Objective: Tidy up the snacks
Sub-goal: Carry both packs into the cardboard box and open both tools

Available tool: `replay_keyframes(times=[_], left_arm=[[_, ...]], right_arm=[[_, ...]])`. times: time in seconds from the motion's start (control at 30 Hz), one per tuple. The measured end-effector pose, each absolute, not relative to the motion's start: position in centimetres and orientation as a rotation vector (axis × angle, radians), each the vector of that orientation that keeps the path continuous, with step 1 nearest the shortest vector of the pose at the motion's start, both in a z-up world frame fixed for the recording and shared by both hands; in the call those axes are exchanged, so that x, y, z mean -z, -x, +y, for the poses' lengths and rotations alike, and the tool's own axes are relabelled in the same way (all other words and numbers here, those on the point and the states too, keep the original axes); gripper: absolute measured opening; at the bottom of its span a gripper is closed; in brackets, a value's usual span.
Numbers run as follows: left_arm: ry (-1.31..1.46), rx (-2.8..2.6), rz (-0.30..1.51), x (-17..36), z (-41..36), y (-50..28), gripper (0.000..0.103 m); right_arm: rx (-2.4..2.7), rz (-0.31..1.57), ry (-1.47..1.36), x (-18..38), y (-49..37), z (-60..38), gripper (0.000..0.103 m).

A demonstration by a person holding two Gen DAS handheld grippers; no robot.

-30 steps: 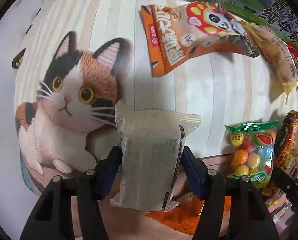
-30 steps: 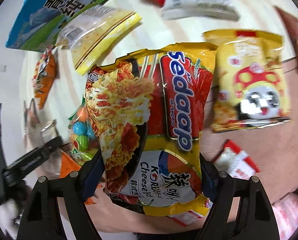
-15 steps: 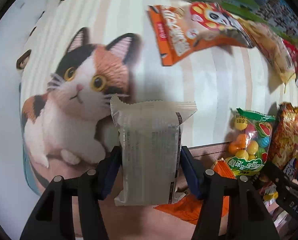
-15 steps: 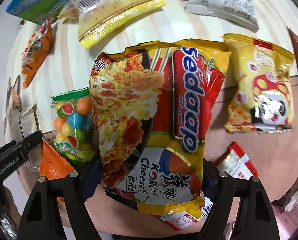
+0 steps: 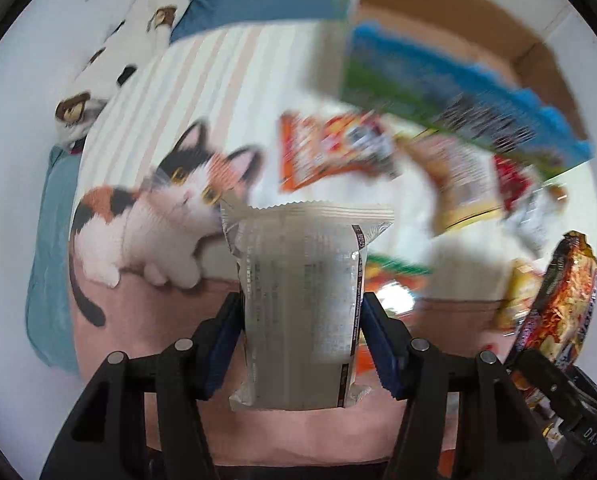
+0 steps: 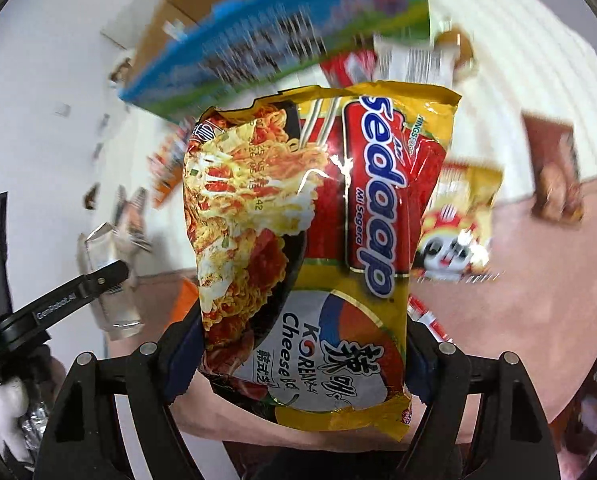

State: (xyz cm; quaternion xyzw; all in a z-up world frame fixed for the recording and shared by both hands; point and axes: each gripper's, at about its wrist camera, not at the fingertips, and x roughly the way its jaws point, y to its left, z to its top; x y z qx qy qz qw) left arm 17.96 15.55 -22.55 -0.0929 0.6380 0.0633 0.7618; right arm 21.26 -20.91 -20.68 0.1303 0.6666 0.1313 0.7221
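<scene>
Both hands have risen since a second ago, each carrying its packet up off the cat-print blanket (image 5: pixel 146 92), which now sits farther below.

The left gripper (image 5: pixel 300 344) is clamped on a silvery white snack packet (image 5: pixel 298 300), held upright between its blue pads. The right gripper (image 6: pixel 298 356) squeezes a yellow-and-red instant noodle packet (image 6: pixel 314 240) by its sides. Below, blurred, lie an orange snack bag (image 5: pixel 322 148) and a blue-and-green carton (image 5: pixel 458 96), beside a cardboard box (image 5: pixel 438 4).

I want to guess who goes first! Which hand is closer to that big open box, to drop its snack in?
Probably right: its noodle packet sits just under the blue-green box. The left's silvery packet hangs farther away.
</scene>
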Motion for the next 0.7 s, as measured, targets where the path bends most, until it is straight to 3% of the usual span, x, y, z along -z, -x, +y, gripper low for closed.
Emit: replay_keyframes(times=[0.37, 0.7], left_arm=[[0.238, 0.017, 1.302, 16.6, 8.8, -30.2, 0.057], [0.196, 0.018, 1.335, 18.0, 8.5, -45.0, 0.057]], right_arm=[[-0.425, 1.333, -0.293, 10.4, -30.1, -24.3, 0.084], [-0.393, 1.292, -0.217, 11.0, -44.0, -22.2, 0.085]])
